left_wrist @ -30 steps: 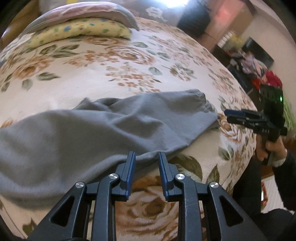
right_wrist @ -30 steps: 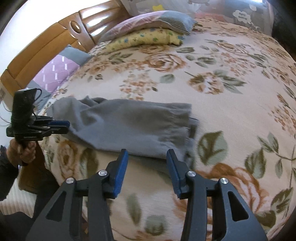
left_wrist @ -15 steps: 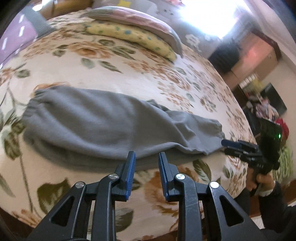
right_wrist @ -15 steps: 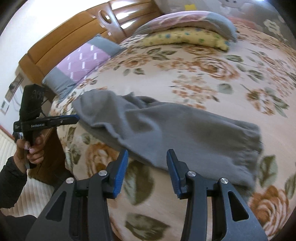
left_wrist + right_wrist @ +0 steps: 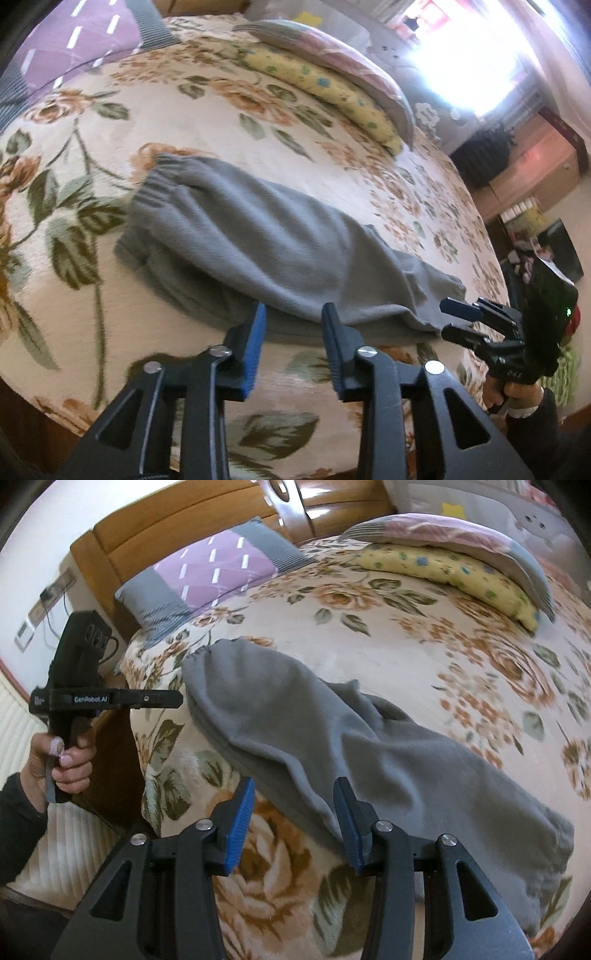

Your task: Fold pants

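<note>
Pants [image 5: 266,254], grey, lie in a long strip across the floral bedspread [image 5: 207,110], already doubled leg on leg by the look of it. In the left wrist view the strip runs from the gathered elastic end at centre left down to the lower right. In the right wrist view the same pants [image 5: 332,746] run from upper centre-left to the lower right edge of the frame.

Left gripper [image 5: 291,325] sits bottom centre of its view, just short of the near edge of the cloth. Its jaws are opening and nothing is between them. Right gripper [image 5: 293,801] sits bottom centre of its own view, jaws apart and empty. The near edge of the fabric lies just past its right pad, but I can't tell if it touches. Each tool also shows in the other's view: the right one at lower right beside the far end of the strip, the left one at mid left near the elastic end, held in a hand [image 5: 61,757].

Step in hand, as I judge it: both tools are lining up along the near edge for the next fold, with no grab yet.

Next move calls for each gripper to pinch both layers together at one end, lift evenly, and carry that end over toward the other. The soft knit will likely sag and slip if only the top layer is caught.

Pillows [image 5: 443,550] lie at the top of the frame, well apart from the work.
</note>
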Demonstrator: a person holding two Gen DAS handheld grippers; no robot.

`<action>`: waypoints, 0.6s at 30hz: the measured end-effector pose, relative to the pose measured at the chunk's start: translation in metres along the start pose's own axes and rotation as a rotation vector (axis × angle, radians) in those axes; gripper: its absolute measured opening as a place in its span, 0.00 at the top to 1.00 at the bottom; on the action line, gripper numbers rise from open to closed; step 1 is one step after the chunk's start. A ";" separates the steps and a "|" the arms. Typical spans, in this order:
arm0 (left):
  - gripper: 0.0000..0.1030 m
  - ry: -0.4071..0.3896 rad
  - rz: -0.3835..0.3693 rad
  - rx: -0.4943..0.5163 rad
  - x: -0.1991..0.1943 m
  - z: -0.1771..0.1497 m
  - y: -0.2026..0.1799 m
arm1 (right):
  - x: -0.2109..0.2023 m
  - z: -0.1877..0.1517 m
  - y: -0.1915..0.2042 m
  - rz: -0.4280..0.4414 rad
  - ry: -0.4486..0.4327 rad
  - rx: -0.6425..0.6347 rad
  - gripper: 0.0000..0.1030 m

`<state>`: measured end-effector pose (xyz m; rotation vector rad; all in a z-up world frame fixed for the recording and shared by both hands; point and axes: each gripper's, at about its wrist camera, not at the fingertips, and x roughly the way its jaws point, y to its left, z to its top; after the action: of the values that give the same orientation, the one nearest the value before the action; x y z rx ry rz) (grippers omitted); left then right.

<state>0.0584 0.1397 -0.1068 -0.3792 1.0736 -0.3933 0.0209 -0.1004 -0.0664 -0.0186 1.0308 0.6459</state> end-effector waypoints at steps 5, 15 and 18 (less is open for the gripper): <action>0.62 -0.009 0.007 -0.083 0.002 0.010 0.021 | 0.026 0.006 0.009 -0.032 0.044 -0.071 0.55; 0.59 0.004 0.061 -0.197 0.023 0.029 0.044 | 0.058 0.010 0.008 -0.042 0.074 -0.092 0.58; 0.84 0.007 0.068 -0.200 0.026 0.030 0.047 | 0.061 0.009 0.006 -0.039 0.083 -0.089 0.84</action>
<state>0.1022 0.1707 -0.1365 -0.5171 1.1333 -0.2277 0.0463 -0.0624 -0.1084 -0.1437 1.0783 0.6599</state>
